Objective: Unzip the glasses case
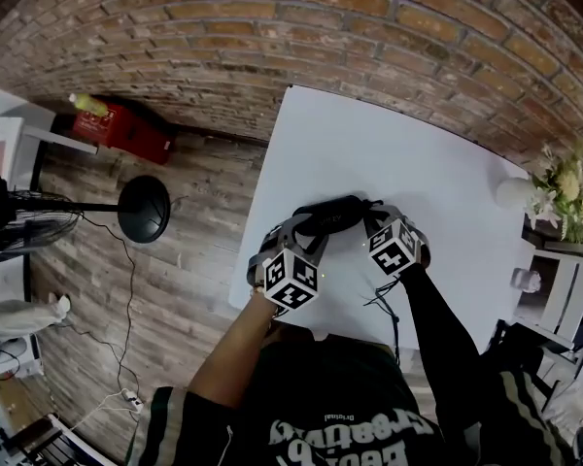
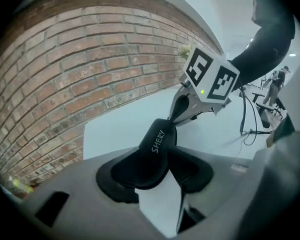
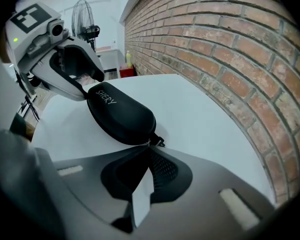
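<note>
the person's bare left forearm (image 1: 235, 357) and black-sleeved right arm (image 1: 437, 328) reach forward from the bottom of the head view. they close in on a single spot near the middle of the white bench (image 1: 418, 153). both claws tilt down toward the bench top, the left claw (image 1: 309, 231) from the near left, the right claw (image 1: 369, 223) from the near right. each carries one marker cube.

there is one glasses case (image 1: 332, 215), black and hard-shelled, lying on the bench between the two claws, printed "shery" on its lid (image 2: 157, 141).

in the left gripper view the left claw (image 2: 157, 174) stands wide, with one end of the case between its jaws and a pad against each side, gripping it. the right gripper view shows the same end of the case (image 3: 121, 115) tucked into the left claw (image 3: 75, 79).

the right claw (image 3: 149, 151) is closed, its tips together and touching the other end of the case right at the zipper pull (image 3: 159, 143). part of the pull's small tab sticks out beside the tips; whether the tips pinch it cannot be told.

count: two claws, one case, one bench. beyond it are a brick wall (image 1: 272, 27), one fan (image 1: 24, 223) on the wooden floor at the left, and one bunch of flowers (image 1: 564, 187) at the bench's right edge.
</note>
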Tool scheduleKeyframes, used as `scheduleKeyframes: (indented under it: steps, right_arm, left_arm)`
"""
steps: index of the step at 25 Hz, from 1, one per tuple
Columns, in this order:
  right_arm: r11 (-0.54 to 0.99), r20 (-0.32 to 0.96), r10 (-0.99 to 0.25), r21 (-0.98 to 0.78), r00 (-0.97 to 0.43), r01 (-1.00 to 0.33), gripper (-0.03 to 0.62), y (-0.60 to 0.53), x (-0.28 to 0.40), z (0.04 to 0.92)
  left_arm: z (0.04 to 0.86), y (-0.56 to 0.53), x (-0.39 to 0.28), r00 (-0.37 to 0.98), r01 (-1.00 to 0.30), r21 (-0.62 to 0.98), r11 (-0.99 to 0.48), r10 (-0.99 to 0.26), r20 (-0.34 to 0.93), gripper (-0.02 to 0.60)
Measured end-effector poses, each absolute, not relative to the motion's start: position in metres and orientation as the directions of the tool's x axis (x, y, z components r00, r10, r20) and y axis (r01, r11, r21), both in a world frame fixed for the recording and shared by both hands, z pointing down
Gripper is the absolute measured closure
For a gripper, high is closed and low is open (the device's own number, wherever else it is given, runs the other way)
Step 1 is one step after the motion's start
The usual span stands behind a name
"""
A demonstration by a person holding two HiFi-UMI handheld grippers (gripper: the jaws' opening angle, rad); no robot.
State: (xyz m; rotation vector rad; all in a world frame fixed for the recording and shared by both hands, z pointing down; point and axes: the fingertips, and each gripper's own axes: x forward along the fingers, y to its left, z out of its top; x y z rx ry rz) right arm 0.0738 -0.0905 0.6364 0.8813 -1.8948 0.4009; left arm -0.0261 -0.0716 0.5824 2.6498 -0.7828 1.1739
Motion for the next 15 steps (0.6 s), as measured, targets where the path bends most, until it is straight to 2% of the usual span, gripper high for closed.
scheduleKeyframes:
  steps: [3, 6, 8, 12, 15]
  right_arm:
    - [0.631, 0.879, -0.398, 0.054, -0.263, -0.774, 0.582, -0.078, 0.083, 0.639]
    - [0.622, 0.88, -0.392, 0.039, -0.268, -0.782, 0.582, -0.068, 0.082, 0.639]
    - [0.63, 0.88, -0.382, 0.024, -0.282, -0.776, 0.582, -0.058, 0.073, 0.637]
    - [0.689, 0.878, -0.345, -0.003, -0.331, -0.725, 0.582, -0.034, 0.046, 0.633]
    - [0.745, 0.877, -0.296, -0.035, -0.378, -0.667, 0.582, -0.012, 0.016, 0.634]
  left_arm:
    - [0.578, -0.052, -0.025, 0.597, -0.568, 0.029, -0.822, -0.388, 0.702, 0.46]
    - [0.6, -0.027, -0.018, 0.638, -0.548, 0.192, -0.814, -0.259, 0.725, 0.433]
    - [0.61, -0.026, -0.022, 0.629, -0.555, 0.206, -0.806, -0.245, 0.738, 0.422]
    - [0.609, -0.053, -0.038, 0.595, -0.635, 0.182, -0.751, -0.325, 0.735, 0.423]
    - [0.614, -0.067, -0.048, 0.575, -0.656, 0.172, -0.735, -0.339, 0.744, 0.416]
